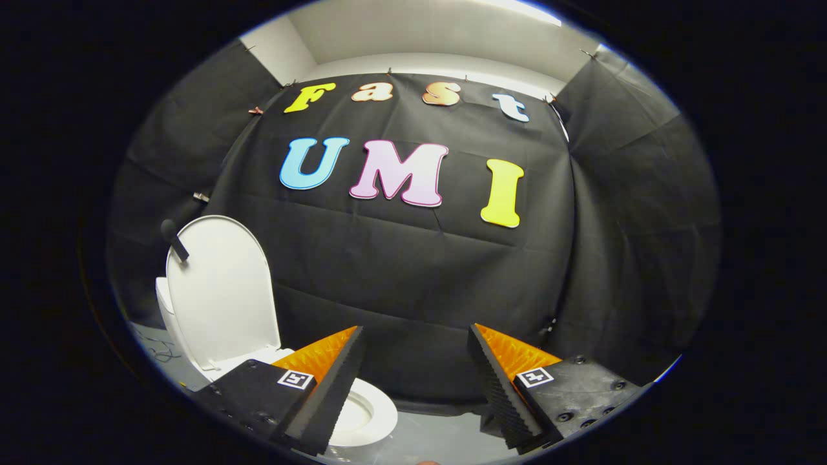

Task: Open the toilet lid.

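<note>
Toilet lid stands raised at the lower left of the frame, a white oval panel upright or leaning slightly back, its broad face turned toward the camera. Below it, the white seat ring lies flat around the bowl opening, partly hidden behind the left finger at the bottom of the frame.

Judging by how the lid stands, the opening itself looks done, and the step in hand seems to be the retreat from the toilet. The gripper sits at the bottom centre with its fingers spread wide apart and nothing between them; neither finger touches the lid or the seat, and the lid is off to the left of the left finger, apart from it.

If anything remains, the next move calls only for keeping the fingers clear of the lid so it is not knocked forward, and checking that it rests steadily. Whether it leans on a tank or on the dark cloth wall behind it cannot be told. A small dark knobbed piece pokes out at the lid's upper left edge; what it is stays unclear.
</note>
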Demonstrator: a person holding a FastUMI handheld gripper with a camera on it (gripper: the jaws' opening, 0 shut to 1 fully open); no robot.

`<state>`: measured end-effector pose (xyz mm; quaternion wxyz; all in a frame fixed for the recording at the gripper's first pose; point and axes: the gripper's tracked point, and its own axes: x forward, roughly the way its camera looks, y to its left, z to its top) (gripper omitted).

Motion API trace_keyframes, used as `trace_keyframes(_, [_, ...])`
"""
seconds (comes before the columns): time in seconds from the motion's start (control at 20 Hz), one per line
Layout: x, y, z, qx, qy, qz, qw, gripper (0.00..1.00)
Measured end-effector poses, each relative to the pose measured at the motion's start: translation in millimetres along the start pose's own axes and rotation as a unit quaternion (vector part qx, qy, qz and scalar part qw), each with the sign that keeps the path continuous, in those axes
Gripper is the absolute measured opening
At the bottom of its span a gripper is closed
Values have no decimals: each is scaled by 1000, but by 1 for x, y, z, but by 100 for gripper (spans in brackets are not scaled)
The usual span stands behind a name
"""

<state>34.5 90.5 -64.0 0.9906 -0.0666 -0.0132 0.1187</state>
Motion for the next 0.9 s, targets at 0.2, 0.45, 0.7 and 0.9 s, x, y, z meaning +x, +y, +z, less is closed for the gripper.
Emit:
trace_keyframes(0.2, [3, -1, -4, 23, 1, 8, 1000, 98])
trace_keyframes(0.45, [5, -13, -15, 23, 10, -6, 1000, 98])
trace_keyframes(0.7, [8, -9, -18, 23, 12, 1, 1000, 98])
trace_keyframes(0.9, [8, -5, -20, 11, 12, 8, 1000, 98])
